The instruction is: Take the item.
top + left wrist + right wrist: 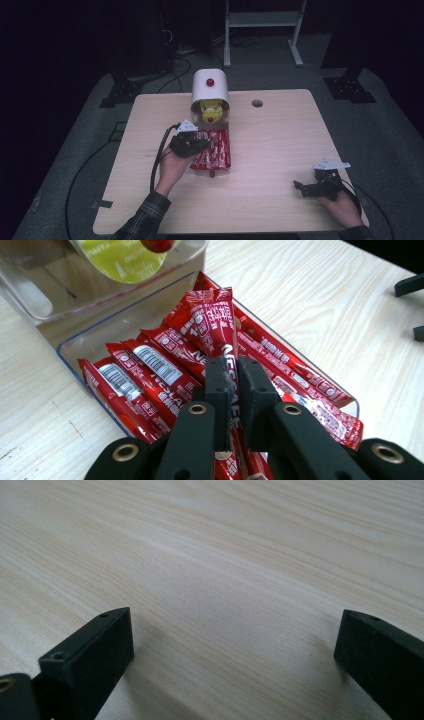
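Note:
A clear tray (pixel 75 347) holds several red Nescafe stick packets (pixel 155 365); in the high view the tray (pixel 216 168) lies in front of a white dispenser (pixel 210 87). My left gripper (pixel 233 365) is shut on one red packet (pixel 212 320), whose far end tilts up above the others. In the high view the left gripper (pixel 192 142) hovers at the tray's left side. My right gripper (pixel 235 640) stands open over bare wood, nothing between its jaws; in the high view the right gripper (pixel 312 187) rests near the table's front right.
The white dispenser has a red knob (pixel 210 82) and a clear front bin with a yellow-green capsule (pixel 122 257). A round hole (pixel 257 103) sits in the wooden table (pixel 280 145). Cables trail off the left edge.

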`<state>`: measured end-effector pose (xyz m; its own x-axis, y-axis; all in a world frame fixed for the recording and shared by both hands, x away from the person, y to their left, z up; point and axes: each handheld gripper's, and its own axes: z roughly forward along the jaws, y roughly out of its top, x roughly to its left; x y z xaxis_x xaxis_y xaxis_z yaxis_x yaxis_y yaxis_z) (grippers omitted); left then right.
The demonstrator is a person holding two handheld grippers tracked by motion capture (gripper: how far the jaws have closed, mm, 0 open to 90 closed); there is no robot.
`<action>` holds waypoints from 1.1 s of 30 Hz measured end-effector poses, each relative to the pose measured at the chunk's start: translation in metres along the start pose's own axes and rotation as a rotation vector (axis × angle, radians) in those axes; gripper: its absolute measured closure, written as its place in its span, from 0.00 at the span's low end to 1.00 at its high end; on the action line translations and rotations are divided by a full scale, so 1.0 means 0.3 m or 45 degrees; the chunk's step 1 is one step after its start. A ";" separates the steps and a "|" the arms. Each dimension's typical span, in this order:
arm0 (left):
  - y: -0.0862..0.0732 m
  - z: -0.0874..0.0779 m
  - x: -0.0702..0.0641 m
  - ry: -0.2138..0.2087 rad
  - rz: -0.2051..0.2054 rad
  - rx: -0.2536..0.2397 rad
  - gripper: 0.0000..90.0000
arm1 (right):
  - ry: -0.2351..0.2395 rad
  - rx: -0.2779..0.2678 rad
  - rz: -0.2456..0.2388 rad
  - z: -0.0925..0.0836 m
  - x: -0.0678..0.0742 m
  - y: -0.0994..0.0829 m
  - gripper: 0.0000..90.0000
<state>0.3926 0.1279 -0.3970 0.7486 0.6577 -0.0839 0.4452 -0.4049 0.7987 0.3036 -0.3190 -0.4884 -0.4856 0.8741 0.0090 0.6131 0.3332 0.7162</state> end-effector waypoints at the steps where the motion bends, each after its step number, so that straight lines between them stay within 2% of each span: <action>1: 0.001 -0.003 0.000 -0.001 0.003 0.000 0.94 | 0.000 0.000 0.000 0.000 0.000 0.000 0.02; 11: 0.006 -0.044 0.004 -0.035 -0.016 -0.049 0.94 | 0.000 0.000 0.000 0.000 0.000 0.000 0.02; 33: -0.008 -0.135 0.058 -0.021 -0.041 -0.103 0.94 | 0.001 0.000 -0.001 0.000 0.000 0.000 0.02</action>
<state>0.3846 0.1660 -0.3762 0.7430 0.6585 -0.1197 0.4286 -0.3308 0.8407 0.3036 -0.3189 -0.4884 -0.4870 0.8734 0.0090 0.6124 0.3341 0.7165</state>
